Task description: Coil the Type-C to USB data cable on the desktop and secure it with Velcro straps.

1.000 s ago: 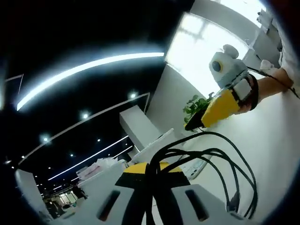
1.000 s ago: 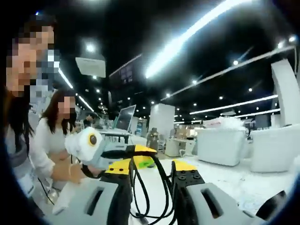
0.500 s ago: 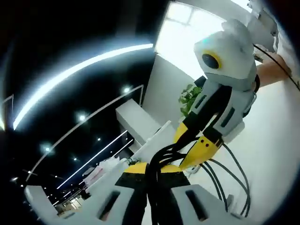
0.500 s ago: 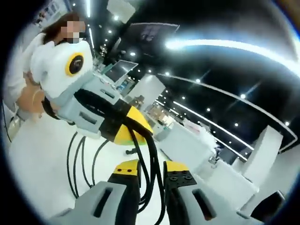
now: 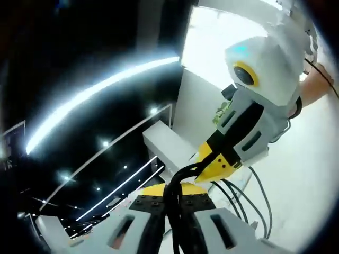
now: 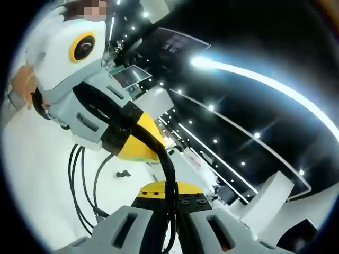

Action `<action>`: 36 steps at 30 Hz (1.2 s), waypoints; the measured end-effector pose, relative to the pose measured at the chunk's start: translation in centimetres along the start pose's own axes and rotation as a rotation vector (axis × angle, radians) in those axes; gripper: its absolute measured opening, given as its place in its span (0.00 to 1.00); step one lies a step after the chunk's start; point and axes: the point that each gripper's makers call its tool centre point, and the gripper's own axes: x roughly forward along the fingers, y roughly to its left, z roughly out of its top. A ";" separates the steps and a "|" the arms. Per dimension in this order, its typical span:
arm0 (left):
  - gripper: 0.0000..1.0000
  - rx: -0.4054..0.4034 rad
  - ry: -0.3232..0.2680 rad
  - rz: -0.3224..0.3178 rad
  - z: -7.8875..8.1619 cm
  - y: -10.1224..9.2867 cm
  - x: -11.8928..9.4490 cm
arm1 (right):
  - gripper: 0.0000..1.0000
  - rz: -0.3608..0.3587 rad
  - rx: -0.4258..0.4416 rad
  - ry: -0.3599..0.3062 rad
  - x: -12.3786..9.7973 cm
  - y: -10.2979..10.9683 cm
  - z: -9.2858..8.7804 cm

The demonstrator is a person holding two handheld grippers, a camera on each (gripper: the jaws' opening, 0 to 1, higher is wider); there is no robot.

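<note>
The black data cable (image 5: 180,172) is gathered into a bundle of loops held up off the white desktop (image 5: 312,174). My left gripper (image 5: 170,194) is shut on the bundle. My right gripper (image 5: 214,165) comes in from the right, its yellow tips close above the left jaws, and pinches the same bundle. In the right gripper view my right gripper (image 6: 168,191) is shut on the cable (image 6: 168,164). The left gripper (image 6: 143,148) meets it from the upper left. Loose loops (image 6: 79,185) hang below toward the desktop.
A small dark piece (image 6: 123,173) lies on the white desktop (image 6: 32,159); I cannot tell what it is. A person's hand (image 5: 318,84) holds the right gripper. A green plant (image 5: 222,114) and white partitions stand behind. Laptop screens (image 6: 130,76) sit further off.
My right jaws, slightly apart half a second ago, have closed onto the cable. The two grippers have come closer together since one second ago, when the right one was off the bundle.
</note>
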 end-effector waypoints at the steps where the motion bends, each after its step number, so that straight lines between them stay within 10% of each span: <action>1: 0.15 0.003 0.008 0.006 0.0 0.1 -0.1 | 0.03 0.001 -0.002 0.005 0.0 -0.2 -0.1; 8: 0.24 -0.069 0.121 -0.065 -2.2 -1.3 0.2 | 0.03 0.017 0.119 0.082 -0.6 -1.0 -2.6; 15: 0.06 -0.046 0.161 -0.075 -4.2 -2.1 1.0 | 0.02 0.089 0.299 0.061 -1.2 -0.7 -3.2; 23: 0.04 -0.201 0.166 -0.069 -3.4 -1.5 1.7 | 0.13 -0.046 0.541 0.005 -0.8 -1.8 -4.3; 33: 0.04 -0.302 0.169 -0.039 -2.4 -0.9 0.9 | 0.15 -0.195 0.232 0.047 -0.3 -1.9 -4.3; 36: 0.04 -0.324 0.167 -0.052 -2.2 -1.1 0.6 | 0.07 -0.176 0.268 0.033 -0.1 -1.4 -4.1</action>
